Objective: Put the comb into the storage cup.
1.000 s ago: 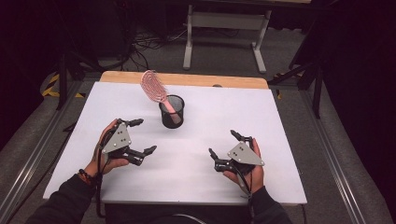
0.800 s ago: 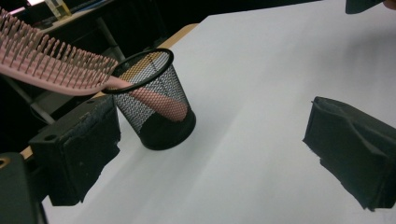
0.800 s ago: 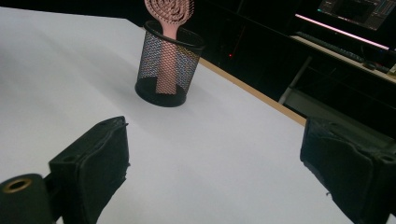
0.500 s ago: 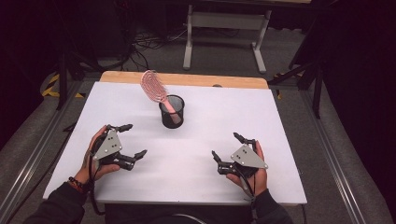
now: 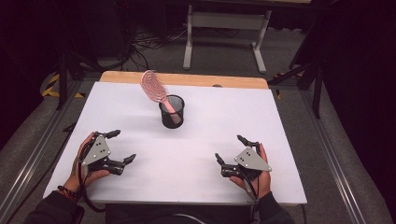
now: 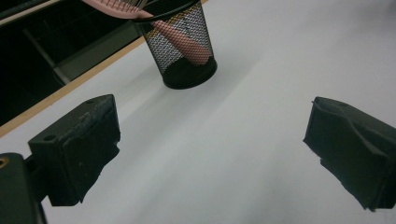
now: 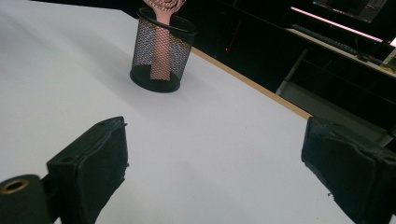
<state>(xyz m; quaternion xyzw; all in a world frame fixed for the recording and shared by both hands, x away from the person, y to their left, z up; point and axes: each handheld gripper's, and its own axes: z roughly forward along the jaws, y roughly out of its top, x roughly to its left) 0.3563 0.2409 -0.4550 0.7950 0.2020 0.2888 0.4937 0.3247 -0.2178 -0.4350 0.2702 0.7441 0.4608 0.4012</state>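
Table (image 5: 140, 107): white top, wooden strip along the far edge.

Cup (image 5: 172, 112): black mesh, upright, standing on the table a little left of centre and toward the far side. Seen again in the left gripper view (image 6: 182, 44) and in the right gripper view (image 7: 161, 51).

Brush (image 5: 156, 91): pink, handle down inside the cup, head sticking out above the rim and leaning to the far left. Handle rests slanted against the mesh wall (image 6: 184, 42); in the right gripper view it shows through the mesh (image 7: 160, 56), with the head cut off by the top edge.

Left gripper (image 5: 121, 147): held in the person's left hand (image 5: 86, 158) at the near left of the table, well apart from the cup. Jaws spread wide, nothing between them; bare table shows across the gap in the left gripper view (image 6: 210, 154). It points toward the cup, which sits up and left of the gap.

Right gripper (image 5: 229, 148): held in the right hand (image 5: 254, 172) at the near right, also well apart from the cup. Jaws spread wide and empty; bare table between them in its own view (image 7: 215, 158). Cup lies ahead and to the left of that gap.

Neither gripper touches cup or brush. Both sit low over the table; contact with the surface cannot be told.
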